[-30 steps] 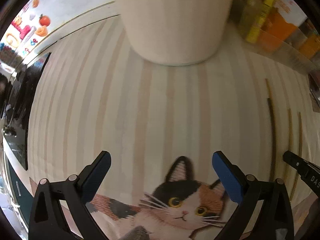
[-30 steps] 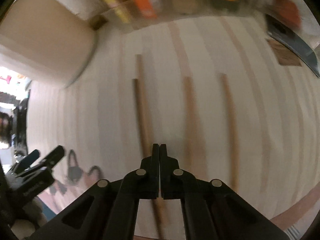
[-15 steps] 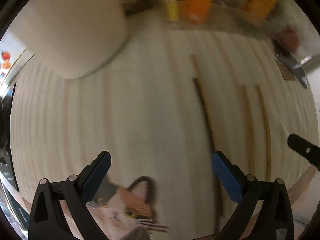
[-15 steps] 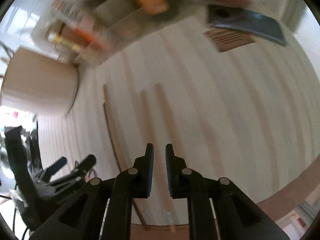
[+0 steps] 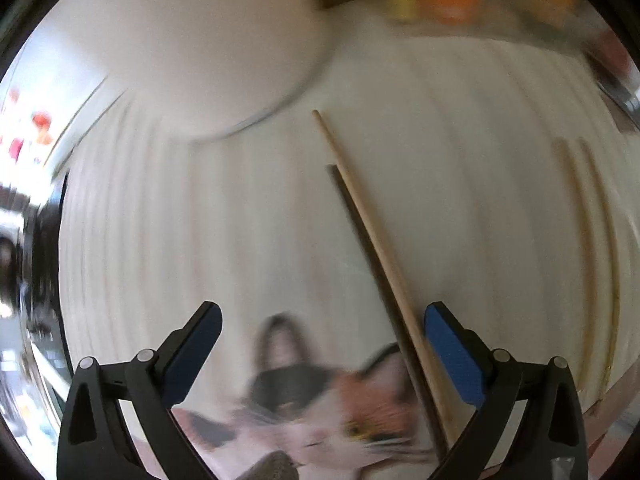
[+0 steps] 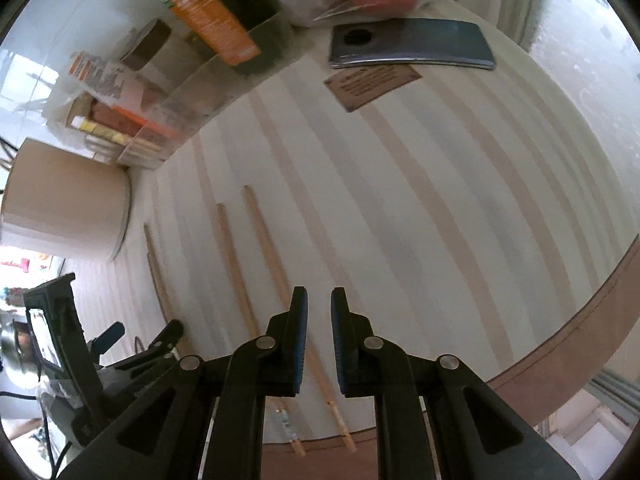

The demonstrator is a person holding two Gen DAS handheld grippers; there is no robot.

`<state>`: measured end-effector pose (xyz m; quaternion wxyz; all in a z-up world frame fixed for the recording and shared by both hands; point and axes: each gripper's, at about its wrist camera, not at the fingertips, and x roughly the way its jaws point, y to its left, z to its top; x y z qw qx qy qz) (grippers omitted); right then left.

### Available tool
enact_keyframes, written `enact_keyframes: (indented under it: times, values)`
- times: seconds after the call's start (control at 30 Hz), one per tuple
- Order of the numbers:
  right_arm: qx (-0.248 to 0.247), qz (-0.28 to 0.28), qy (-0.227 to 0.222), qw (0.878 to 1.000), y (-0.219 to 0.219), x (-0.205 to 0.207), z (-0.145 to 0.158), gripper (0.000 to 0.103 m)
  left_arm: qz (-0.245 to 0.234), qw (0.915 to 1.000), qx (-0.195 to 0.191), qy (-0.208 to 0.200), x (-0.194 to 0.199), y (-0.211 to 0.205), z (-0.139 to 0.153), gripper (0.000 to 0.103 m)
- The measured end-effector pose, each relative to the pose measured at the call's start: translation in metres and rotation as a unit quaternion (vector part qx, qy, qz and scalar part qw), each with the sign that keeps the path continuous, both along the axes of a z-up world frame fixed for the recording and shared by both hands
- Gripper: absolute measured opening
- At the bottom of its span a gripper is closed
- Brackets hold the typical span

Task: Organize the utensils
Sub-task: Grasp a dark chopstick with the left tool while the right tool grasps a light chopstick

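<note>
Several chopsticks lie on the striped tablecloth. In the left wrist view a light chopstick (image 5: 372, 248) and a dark one (image 5: 362, 232) lie side by side, running toward my right pad; two more light chopsticks (image 5: 588, 240) lie far right. My left gripper (image 5: 320, 344) is open wide and empty just above the cloth. A cream cylindrical holder (image 5: 188, 40) stands at the back left. In the right wrist view my right gripper (image 6: 319, 312) is slightly open and empty, just right of two light chopsticks (image 6: 256, 256). The left gripper (image 6: 140, 336) shows at lower left.
A cat-picture mat (image 5: 320, 412) lies under the left gripper. A clear organiser with packets (image 6: 208, 68) stands at the back. A dark phone (image 6: 412, 46) and a brown card (image 6: 372, 82) lie at the far right. The table's curved edge (image 6: 560, 344) runs close on the right.
My left gripper has swung from the holder toward the chopsticks, which now lie by its right pad. My right gripper has opened a little and moved right of the chopsticks.
</note>
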<state>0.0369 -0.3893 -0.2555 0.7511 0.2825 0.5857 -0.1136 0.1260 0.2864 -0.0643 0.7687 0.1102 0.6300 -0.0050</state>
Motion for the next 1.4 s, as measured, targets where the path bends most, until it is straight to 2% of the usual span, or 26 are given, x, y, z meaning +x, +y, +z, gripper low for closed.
enact_keyframes:
  times: [0.07, 0.23, 0.4, 0.57, 0.67, 0.77, 0.8, 0.87, 0.97, 1.1, 1.27, 1.33, 1.4]
  values:
    - [0.005, 0.018, -0.002, 1.000, 0.014, 0.006, 0.000, 0.013, 0.042, 0.9985, -0.031, -0.016, -0.003, 0.031, 0.016, 0.103]
    - [0.028, 0.093, 0.000, 0.995, 0.074, 0.028, -0.009, 0.013, 0.114, 0.9925, -0.007, -0.042, -0.012, 0.094, 0.033, 0.103]
    - [0.052, 0.189, 0.016, 0.980, 0.156, 0.050, -0.024, 0.013, 0.182, 0.9831, 0.009, -0.020, -0.030, 0.148, 0.014, 0.103]
    - [0.049, 0.260, 0.023, 0.964, 0.219, 0.060, -0.031, 0.013, 0.209, 0.9775, 0.023, -0.013, -0.019, 0.175, -0.010, 0.103]
    - [0.016, 0.300, 0.030, 0.953, 0.251, 0.070, -0.038, 0.013, 0.214, 0.9761, 0.033, -0.012, -0.020, 0.180, -0.017, 0.103]
    - [-0.056, 0.323, 0.036, 0.944, 0.272, 0.071, -0.043, 0.013, 0.215, 0.9757, 0.039, -0.011, -0.016, 0.179, -0.022, 0.103]
    - [-0.081, 0.333, 0.055, 0.938, 0.277, 0.072, -0.046, 0.012, 0.214, 0.9760, 0.039, -0.011, -0.016, 0.183, -0.024, 0.103]
    - [-0.101, 0.334, 0.055, 0.935, 0.280, 0.070, -0.044, 0.007, 0.211, 0.9767, 0.039, -0.011, -0.018, 0.179, -0.023, 0.103]
    - [-0.132, 0.327, 0.062, 0.934, 0.277, 0.068, -0.037, 0.007, 0.199, 0.9794, 0.032, -0.015, -0.019, 0.167, -0.016, 0.103]
    - [-0.132, 0.283, 0.083, 0.946, 0.240, 0.058, -0.029, 0.007, 0.160, 0.9869, -0.003, -0.019, -0.014, 0.132, -0.006, 0.103]
    - [-0.113, 0.233, 0.104, 0.960, 0.195, 0.047, -0.020, 0.007, 0.106, 0.9922, -0.065, 0.003, -0.004, 0.078, -0.004, 0.103]
    - [-0.105, 0.215, 0.107, 0.965, 0.182, 0.046, -0.015, 0.007, 0.086, 0.9927, -0.083, 0.015, -0.002, 0.062, -0.006, 0.097]
    - [-0.090, 0.200, 0.105, 0.970, 0.173, 0.045, -0.012, 0.007, 0.062, 0.9932, -0.095, 0.027, -0.002, 0.045, -0.009, 0.083]
